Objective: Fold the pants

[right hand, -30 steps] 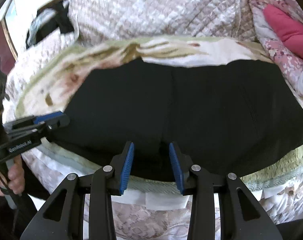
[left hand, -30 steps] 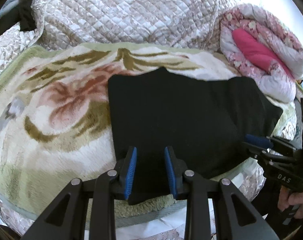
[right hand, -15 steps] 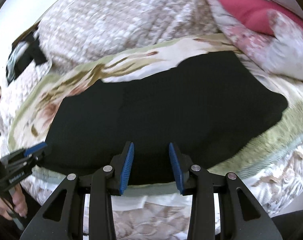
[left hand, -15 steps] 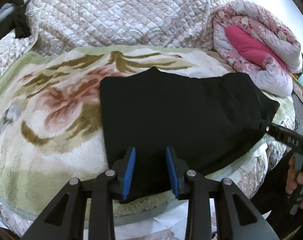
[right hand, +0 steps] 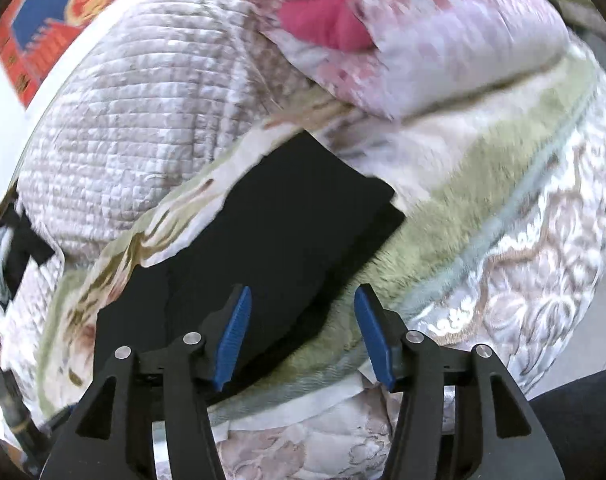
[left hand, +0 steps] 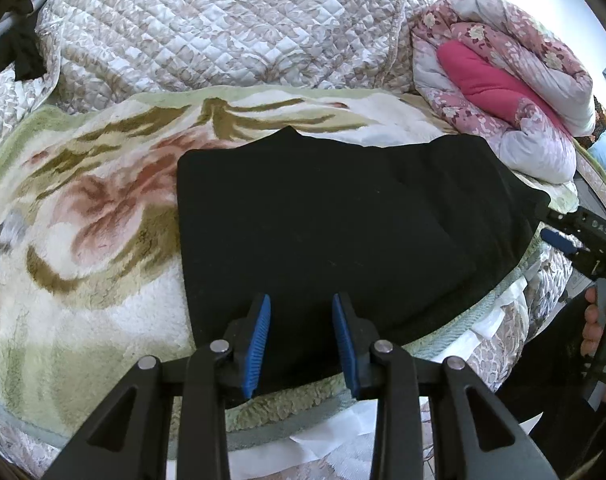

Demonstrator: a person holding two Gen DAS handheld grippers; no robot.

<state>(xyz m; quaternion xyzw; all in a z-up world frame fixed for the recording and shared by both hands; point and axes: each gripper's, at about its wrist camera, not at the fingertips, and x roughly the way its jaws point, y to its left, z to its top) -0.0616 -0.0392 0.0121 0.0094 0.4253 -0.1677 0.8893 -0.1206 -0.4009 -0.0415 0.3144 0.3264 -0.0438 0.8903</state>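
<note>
Both our left tool [left hand: 299, 340] and right tool [right hand: 303, 336] gape empty; soft, limp black pants [left hand: 335, 228] want corner pinches.

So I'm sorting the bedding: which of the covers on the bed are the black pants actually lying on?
The plush floral blanket with the green border: the black pants lie flat on it. The quilted beige bedspread sits behind, and the rolled pink comforter lies off to the side.

open floral blanket [left hand: 83, 240] fills the left of the left-wrist frame beside the folded black pants [left hand: 323, 232], a quilted cover [left hand: 223, 28] banks across the top, a rolled pink comforter [left hand: 503, 80] blocks the upper right, and the right gripper [left hand: 559, 236] occupies the right edge.
</note>
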